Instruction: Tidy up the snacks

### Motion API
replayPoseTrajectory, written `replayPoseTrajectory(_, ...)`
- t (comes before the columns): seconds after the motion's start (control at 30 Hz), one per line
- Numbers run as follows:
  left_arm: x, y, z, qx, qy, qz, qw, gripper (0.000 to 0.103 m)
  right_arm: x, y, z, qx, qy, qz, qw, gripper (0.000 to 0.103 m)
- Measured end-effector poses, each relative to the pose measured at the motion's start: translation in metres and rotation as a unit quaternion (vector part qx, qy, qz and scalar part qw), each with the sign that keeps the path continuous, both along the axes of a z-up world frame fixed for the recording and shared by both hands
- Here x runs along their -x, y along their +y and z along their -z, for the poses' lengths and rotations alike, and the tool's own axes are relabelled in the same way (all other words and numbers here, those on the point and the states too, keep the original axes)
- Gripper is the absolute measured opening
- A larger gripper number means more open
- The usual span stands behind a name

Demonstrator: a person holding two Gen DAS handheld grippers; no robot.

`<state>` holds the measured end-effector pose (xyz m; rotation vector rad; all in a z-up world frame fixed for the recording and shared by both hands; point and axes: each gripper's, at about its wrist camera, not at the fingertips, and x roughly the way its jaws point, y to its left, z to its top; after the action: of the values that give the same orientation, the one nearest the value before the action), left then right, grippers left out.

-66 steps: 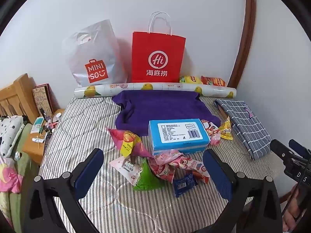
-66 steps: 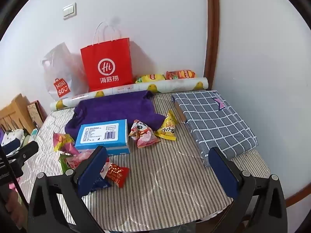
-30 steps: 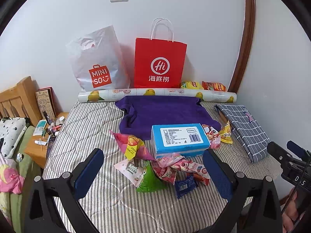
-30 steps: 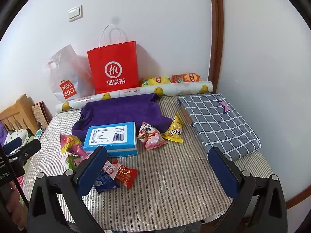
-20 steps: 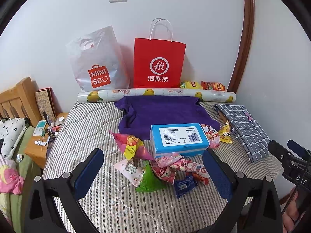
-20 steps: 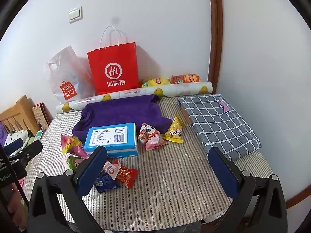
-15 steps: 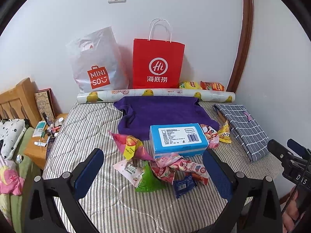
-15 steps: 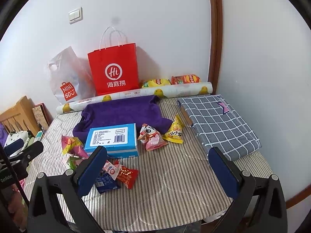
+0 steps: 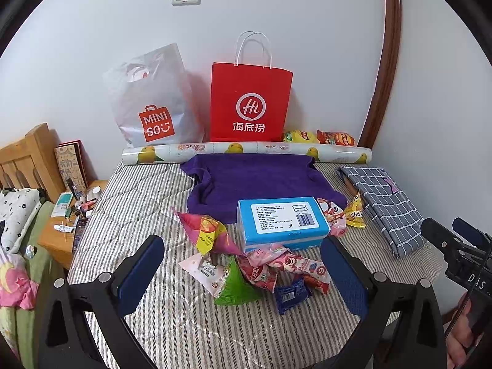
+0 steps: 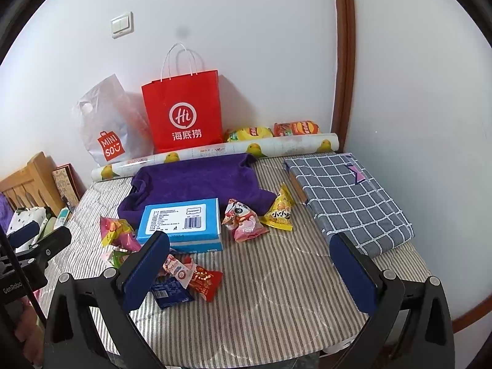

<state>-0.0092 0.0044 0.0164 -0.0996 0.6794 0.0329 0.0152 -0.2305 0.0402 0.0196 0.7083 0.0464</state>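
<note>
Striped cloth covers the bed (image 9: 132, 203), and the snacks lie on it. A blue box (image 9: 281, 221) sits in the middle. A pile of snack bags (image 9: 246, 264) touches it at 6 o'clock. Two more bags (image 10: 258, 215) lie just beside it at 3 o'clock. The left tool (image 9: 243, 276) and right tool (image 10: 249, 273) both hang spread wide above the bed, holding nothing.

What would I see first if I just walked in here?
Probably the bright red paper bag standing against the wall at the back of the striped bed. Then the blue box in the middle, with colourful snack packets heaped in front of it.
</note>
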Motion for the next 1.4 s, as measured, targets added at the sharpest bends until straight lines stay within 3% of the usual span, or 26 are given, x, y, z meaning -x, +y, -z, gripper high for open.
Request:
replayPoseTrajectory(0.77,-0.003,0.007,-0.001,0.016,0.001,0.011,0.9998,0.102,0.001,0.02,0.0,0.009,-0.002,-0.019,1.0,0.102)
replayPoseTrajectory(1.4,0.001,0.0,0.001,0.01,-0.001,0.023,0.9997,0.102,0.0,0.007,0.008,-0.012,0.003,-0.008,1.0,0.102)
